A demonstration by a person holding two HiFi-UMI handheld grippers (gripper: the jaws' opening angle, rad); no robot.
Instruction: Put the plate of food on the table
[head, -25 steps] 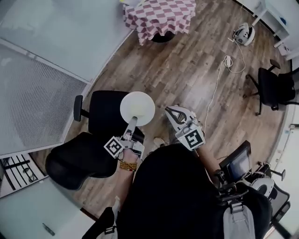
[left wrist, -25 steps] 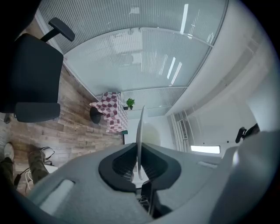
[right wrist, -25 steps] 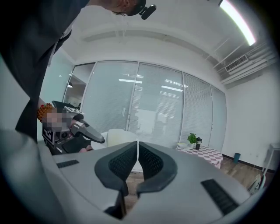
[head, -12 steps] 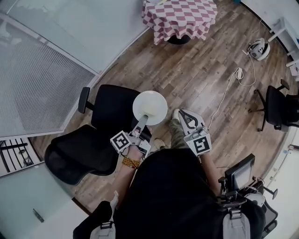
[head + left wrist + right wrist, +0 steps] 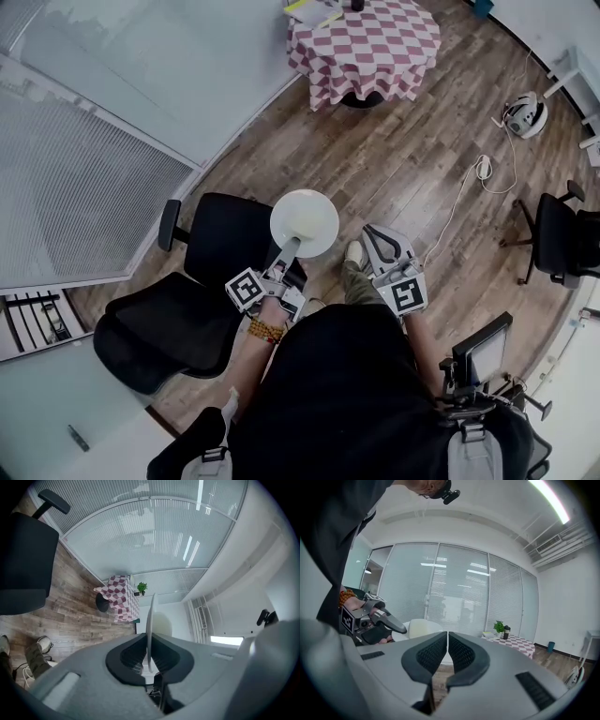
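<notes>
Left gripper is clamped on the near rim of the plate, jaws nearly together on the thin edge. The plate is held out over the floor beside a black chair, looks level, and is well apart from the table ahead. Right gripper is closed and empty, just beside. Carry step: hold the plate flat with no wrist roll, since a one-edge grip probably lets it sag. Walk steady and aim for bare cloth away from the plant.
</notes>
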